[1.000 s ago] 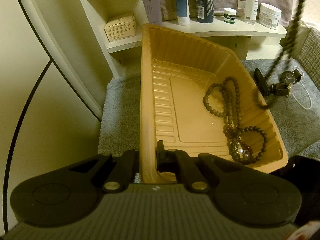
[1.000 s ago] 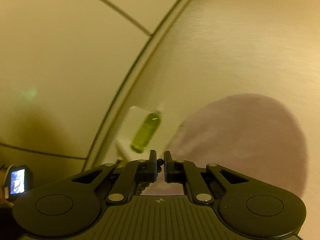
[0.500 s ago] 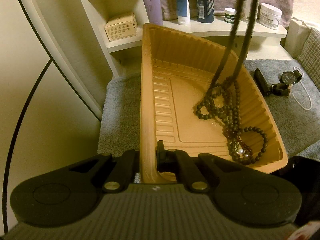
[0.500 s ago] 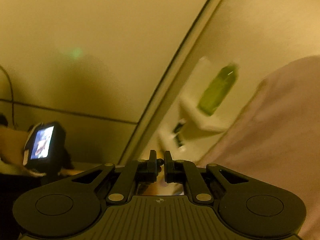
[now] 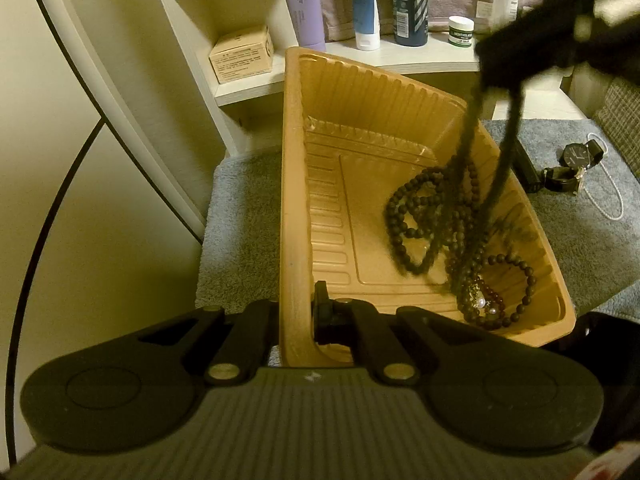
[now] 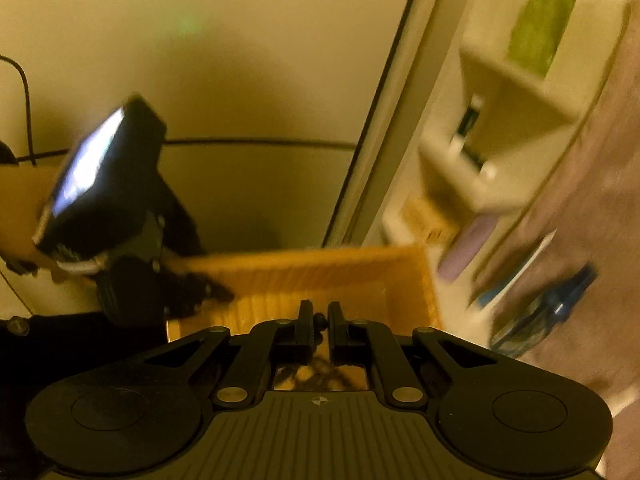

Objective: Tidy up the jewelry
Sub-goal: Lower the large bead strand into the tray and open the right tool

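Note:
My left gripper (image 5: 298, 316) is shut on the near left rim of an orange plastic tray (image 5: 292, 200) and holds it tilted. Dark bead necklaces (image 5: 496, 292) lie in the tray's lower right corner. My right gripper (image 5: 520, 64) hangs above the tray at the top right, shut on a dark bead necklace (image 5: 468, 168) whose loop droops into the tray. In the right wrist view the right gripper (image 6: 319, 320) pinches a bead above the tray (image 6: 360, 268).
A grey mat (image 5: 240, 216) lies under the tray. A black watch (image 5: 576, 160) and a white cord (image 5: 608, 200) lie on it at the right. A white shelf (image 5: 400, 56) behind holds bottles, a jar and a cardboard box (image 5: 240, 54).
My right gripper has swung in over the tray and lowered, so the hanging bead necklace now piles into the tray. The left gripper and tray stayed still.

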`<state>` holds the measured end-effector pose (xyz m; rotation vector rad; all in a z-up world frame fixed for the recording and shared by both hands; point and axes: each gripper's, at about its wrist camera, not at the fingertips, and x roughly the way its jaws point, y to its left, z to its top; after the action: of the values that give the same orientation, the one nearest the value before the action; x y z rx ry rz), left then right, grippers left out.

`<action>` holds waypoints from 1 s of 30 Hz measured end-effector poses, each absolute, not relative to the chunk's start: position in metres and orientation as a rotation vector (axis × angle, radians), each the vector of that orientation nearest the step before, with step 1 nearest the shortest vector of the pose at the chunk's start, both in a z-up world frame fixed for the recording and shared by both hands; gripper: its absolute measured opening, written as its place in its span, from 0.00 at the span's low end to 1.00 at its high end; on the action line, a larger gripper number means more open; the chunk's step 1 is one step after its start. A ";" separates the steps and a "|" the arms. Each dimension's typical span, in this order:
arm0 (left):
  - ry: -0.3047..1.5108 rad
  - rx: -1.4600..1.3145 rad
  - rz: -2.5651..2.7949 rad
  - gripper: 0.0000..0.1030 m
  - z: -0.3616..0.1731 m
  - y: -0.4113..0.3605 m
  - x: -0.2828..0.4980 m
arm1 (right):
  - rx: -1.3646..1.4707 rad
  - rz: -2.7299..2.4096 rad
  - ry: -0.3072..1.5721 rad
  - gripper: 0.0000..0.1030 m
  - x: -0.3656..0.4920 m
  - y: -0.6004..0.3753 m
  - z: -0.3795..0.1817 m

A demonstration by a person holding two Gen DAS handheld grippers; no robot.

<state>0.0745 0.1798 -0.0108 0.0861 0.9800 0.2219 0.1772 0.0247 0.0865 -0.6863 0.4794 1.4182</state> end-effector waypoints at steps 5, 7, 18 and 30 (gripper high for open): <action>0.980 0.086 0.222 0.02 -0.011 0.180 0.074 | -0.662 1.418 0.535 0.06 0.181 0.030 0.074; 0.980 0.085 0.222 0.02 -0.011 0.180 0.075 | -0.652 1.418 0.546 0.06 0.184 0.032 0.070; 0.980 0.084 0.222 0.02 -0.011 0.180 0.075 | -0.498 1.400 0.526 0.14 0.195 0.019 0.079; 0.978 0.082 0.220 0.02 -0.011 0.181 0.075 | -0.145 0.941 0.483 0.47 0.215 -0.088 0.078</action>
<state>0.0751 0.1806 -0.0108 0.0822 0.9778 0.2202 0.2148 -0.0880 0.0780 -0.1448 0.4832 0.9413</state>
